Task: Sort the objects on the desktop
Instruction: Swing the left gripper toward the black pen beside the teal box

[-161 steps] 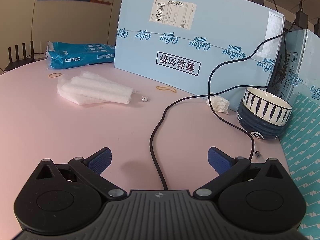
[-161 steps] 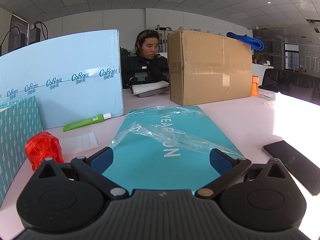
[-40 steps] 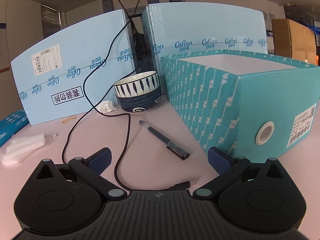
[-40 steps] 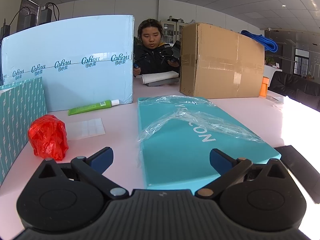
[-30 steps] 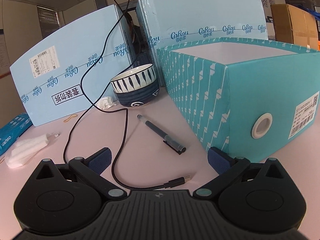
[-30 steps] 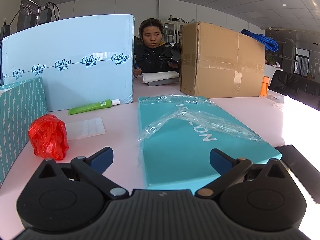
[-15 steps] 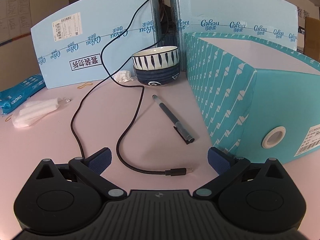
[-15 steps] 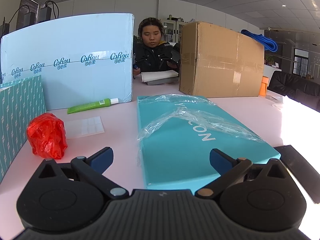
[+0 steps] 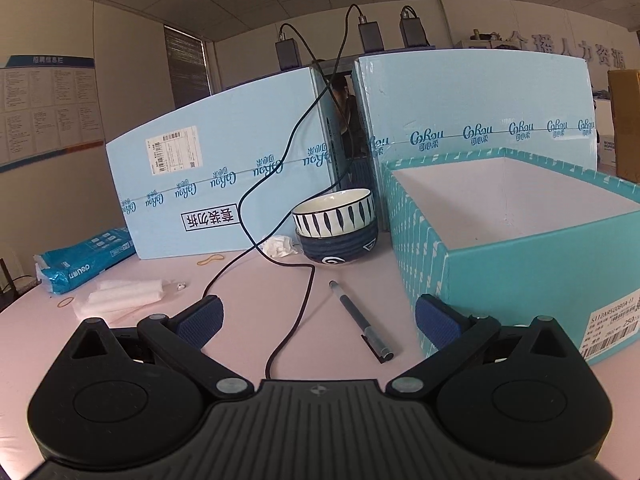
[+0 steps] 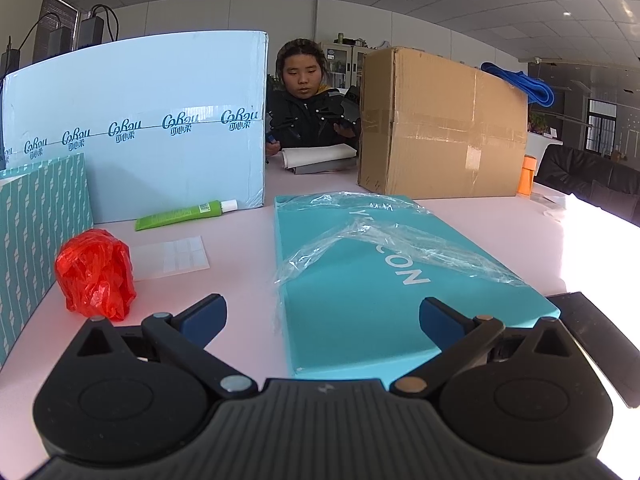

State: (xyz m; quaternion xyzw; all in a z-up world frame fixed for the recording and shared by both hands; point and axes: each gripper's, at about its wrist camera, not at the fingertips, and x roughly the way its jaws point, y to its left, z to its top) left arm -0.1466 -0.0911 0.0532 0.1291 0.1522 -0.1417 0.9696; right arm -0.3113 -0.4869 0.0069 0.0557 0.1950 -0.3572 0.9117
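Here's the open teal box (image 9: 520,248) standing on the pink table (image 9: 248,320), white inside, and as far as its interior shows there's nothing in it; the floor of it is hidden behind the near wall. Just left of it, two bowls (image 9: 336,228) stacked, striped one nested in the dark blue one, contents not visible from here. The left gripper (image 9: 316,316) hovers over the table, fingers (image 9: 200,314) spread wide, gripping nothing. Between them lies a grey pen (image 9: 360,320), cap end toward the camera, close beside the box's front corner. A black cable (image 9: 296,304) snakes down from behind the pale blue cartons (image 9: 224,184) and vanishes under the gripper body, its end out of sight. Crumpled tissue (image 9: 278,246) by the bowls, foam sheets (image 9: 124,298) and a blue packet (image 9: 84,256) off left.

Over to the right gripper (image 10: 320,320): fingers equally wide, nothing held. A flat teal lid (image 10: 380,280) with loose clear plastic wrap (image 10: 392,240) sits ahead. Red plastic bag (image 10: 96,274) at left beside the box wall, green tube (image 10: 184,214) behind it, dark phone (image 10: 600,344) cut off at right.
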